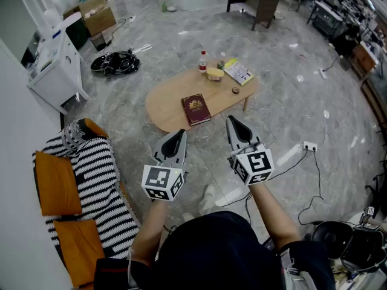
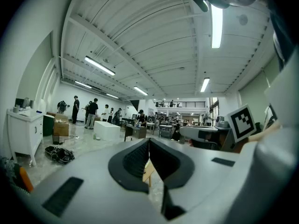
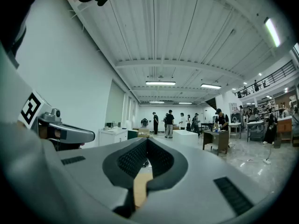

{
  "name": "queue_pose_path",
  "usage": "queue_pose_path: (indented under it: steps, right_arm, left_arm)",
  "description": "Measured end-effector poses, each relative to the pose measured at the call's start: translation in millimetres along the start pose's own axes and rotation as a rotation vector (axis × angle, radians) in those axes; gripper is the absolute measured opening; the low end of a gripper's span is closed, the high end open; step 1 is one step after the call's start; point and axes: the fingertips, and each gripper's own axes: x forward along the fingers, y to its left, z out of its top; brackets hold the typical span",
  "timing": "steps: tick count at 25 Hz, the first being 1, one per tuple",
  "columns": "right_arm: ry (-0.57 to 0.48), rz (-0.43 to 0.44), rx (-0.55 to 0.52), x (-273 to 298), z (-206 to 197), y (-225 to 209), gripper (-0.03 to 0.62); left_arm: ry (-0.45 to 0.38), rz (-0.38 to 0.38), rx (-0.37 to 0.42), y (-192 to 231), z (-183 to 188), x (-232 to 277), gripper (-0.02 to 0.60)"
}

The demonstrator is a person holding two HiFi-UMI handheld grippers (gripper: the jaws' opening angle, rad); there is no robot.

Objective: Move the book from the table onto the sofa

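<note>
Approach is the step in hand: both grippers, left (image 1: 175, 142) and right (image 1: 236, 131), hover closed and empty short of the dark-red hardcover book (image 1: 196, 109) lying on the oval wooden table (image 1: 166, 104), so jaws must open first.

The sofa (image 1: 55, 186) is running off the bottom edge, the book (image 1: 196, 109) is showing print too tiny to read, and jaws are blocking most of the table (image 1: 169, 104) in 2 gripper views.

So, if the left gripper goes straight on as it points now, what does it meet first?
Probably nothing near: the left gripper is held level, seemingly above the low table, so it would likely pass over it. Depth is unclear.
</note>
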Motion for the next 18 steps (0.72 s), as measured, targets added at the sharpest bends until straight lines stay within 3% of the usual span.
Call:
queue_pose_path:
  steps: [18]
  right_arm:
    - [0.021,0.033,0.051,58.3,-21.3,-65.7,0.008]
  left_arm:
    - [0.038,0.042,-0.034,25.8,-11.7,82.9,0.017]
